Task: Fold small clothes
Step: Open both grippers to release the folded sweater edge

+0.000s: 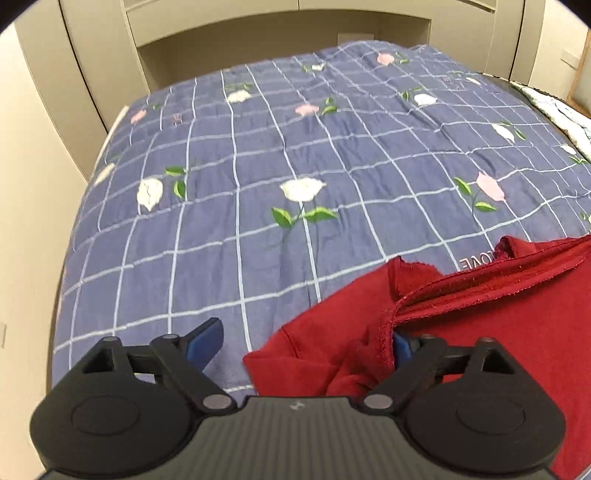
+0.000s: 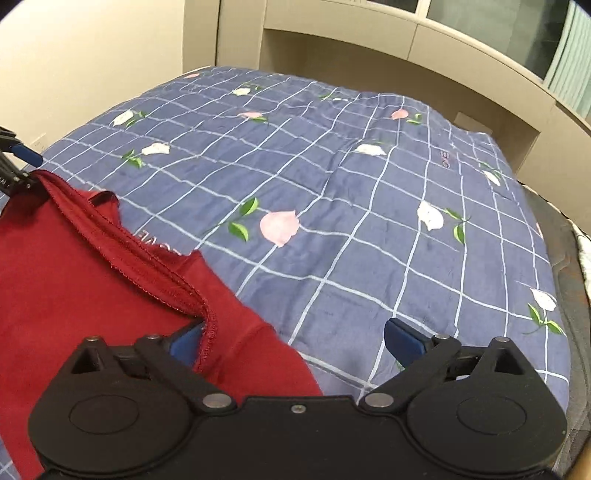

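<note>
A dark red garment [image 1: 480, 325] lies on the blue checked blanket [image 1: 258, 166] with its hem edge raised. My left gripper [image 1: 306, 339] is open; its right blue finger sits under the raised red hem and its left finger [image 1: 207, 339] is over the blanket. In the right wrist view the red garment [image 2: 92, 273] fills the lower left. My right gripper [image 2: 291, 339] is open; its left finger [image 2: 184, 343] sits under the red hem and its right finger [image 2: 402, 338] is over the blanket. The left gripper also shows at the far left of the right wrist view [image 2: 14, 166].
The blanket [image 2: 351, 203] with white and pink flowers covers a bed. A beige headboard with shelves [image 1: 295, 33] stands behind it. A beige wall [image 1: 29, 221] runs along the left. Another patterned cloth [image 1: 565, 114] lies at the bed's far right edge.
</note>
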Tool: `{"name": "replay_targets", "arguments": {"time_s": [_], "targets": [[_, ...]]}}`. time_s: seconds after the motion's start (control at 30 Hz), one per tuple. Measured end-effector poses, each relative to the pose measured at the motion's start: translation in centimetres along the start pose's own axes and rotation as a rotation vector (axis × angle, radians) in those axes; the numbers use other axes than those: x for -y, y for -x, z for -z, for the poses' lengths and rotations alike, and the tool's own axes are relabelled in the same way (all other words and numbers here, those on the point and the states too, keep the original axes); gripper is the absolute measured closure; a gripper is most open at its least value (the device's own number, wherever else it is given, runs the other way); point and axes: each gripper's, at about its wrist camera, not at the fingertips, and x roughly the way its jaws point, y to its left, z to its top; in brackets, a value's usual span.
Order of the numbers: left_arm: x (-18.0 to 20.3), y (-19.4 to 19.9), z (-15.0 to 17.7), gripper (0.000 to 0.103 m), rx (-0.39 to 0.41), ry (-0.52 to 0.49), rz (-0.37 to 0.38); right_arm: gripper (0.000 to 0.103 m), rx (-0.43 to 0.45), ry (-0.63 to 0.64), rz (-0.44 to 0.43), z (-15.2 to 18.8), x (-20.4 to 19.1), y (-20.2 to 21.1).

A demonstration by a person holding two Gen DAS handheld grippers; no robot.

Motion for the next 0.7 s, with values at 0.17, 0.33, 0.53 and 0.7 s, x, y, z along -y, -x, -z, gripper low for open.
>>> {"name": "replay_targets", "arguments": {"time_s": [0.17,0.33,0.53,0.7], "targets": [[0.5,-0.5,-0.5,0.011,-0.024,-0.017,-0.042,0.003,-0.027,-0.161,-0.12,-1.2,1.9,-0.4],[-1.4,-0.7,-1.5,0.012,-0.067,0.133,0.083,0.001,0.034,-0.362,-0.177,-1.7,4.9,0.4],[-2.6,-0.8,-2.5,0.006,-0.074,0.195,0.131,0.001,0.078,-0.342,-0.102,-1.5,5.1,1.7],[-2.9,-1.7,-2.8,0.002,-0.135,0.191,0.147,0.001,0.065,-0.231,-0.078,0.2,2.9,1.9]]}}
